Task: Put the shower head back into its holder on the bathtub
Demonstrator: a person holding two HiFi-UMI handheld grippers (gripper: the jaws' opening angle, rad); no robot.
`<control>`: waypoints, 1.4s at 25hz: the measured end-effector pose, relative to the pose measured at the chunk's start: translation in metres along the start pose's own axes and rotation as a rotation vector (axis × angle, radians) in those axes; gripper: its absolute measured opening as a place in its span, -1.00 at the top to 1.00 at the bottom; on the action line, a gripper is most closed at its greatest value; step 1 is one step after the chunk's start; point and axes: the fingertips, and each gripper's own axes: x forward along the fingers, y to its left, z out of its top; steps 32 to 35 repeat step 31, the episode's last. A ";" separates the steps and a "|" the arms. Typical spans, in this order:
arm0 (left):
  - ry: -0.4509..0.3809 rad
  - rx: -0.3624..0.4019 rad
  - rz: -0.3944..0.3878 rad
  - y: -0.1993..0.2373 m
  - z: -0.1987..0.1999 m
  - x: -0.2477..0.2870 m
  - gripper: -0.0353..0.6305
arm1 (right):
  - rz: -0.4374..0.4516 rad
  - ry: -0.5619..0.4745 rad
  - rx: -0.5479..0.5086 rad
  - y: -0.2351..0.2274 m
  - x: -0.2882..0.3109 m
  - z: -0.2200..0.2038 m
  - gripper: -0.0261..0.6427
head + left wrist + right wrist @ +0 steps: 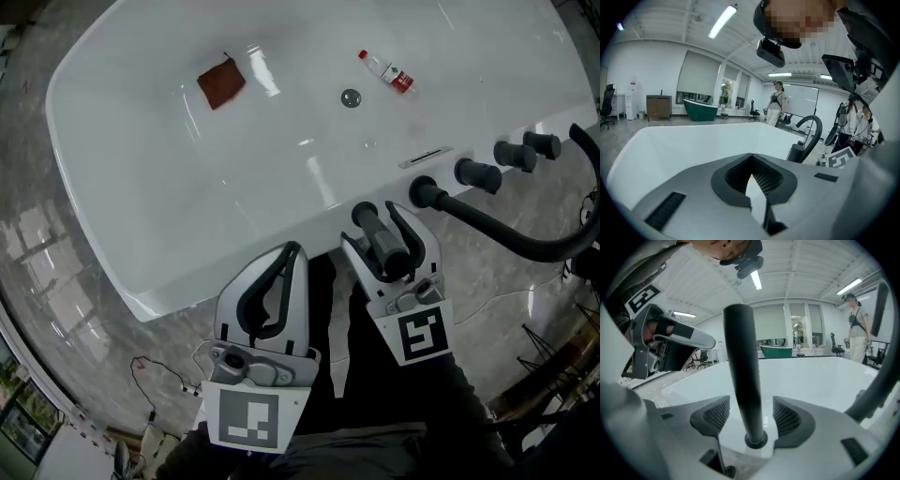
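Black shower head is on the bathtub, on its near rim. It stands close to upright, long axis roughly vertical with a slight lean. Lower end is seated in the ring holder on that rim, free end points up. The right gripper straddles the handle: jaws spread, one ribbed pad on each side, a gap showing on both sides, so the pads aren't pressing on it. The left gripper sits just outside the tub's near edge with jaws pressed together at the tips and nothing between them. Further along the same rim a black hose leaves its fitting and arcs out past the tub's edge over the floor, passing close beside the right gripper. Beyond the hose fitting, three dark knobs sit in a row on the rim. Inside the tub there's a brown cloth on the bottom and a round drain near the middle. A small clear bottle with a red label lies on its side just past the drain. All three are well apart from the rim where the grippers are. A person stands in the room well beyond the tub's far side.
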 end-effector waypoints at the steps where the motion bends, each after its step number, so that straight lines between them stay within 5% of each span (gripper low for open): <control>1: -0.003 0.003 0.000 -0.001 0.002 -0.001 0.88 | 0.001 0.006 -0.003 0.001 0.000 -0.001 0.10; 9: 0.019 -0.001 0.016 0.000 0.002 -0.016 0.88 | 0.005 0.088 -0.019 0.012 0.004 -0.009 0.10; 12: -0.055 0.014 0.027 -0.002 0.022 -0.014 0.88 | 0.009 0.033 0.000 0.017 0.010 0.000 0.10; 35: -0.054 0.030 -0.013 -0.039 0.021 -0.013 0.88 | -0.009 -0.013 -0.034 -0.001 -0.014 0.008 0.10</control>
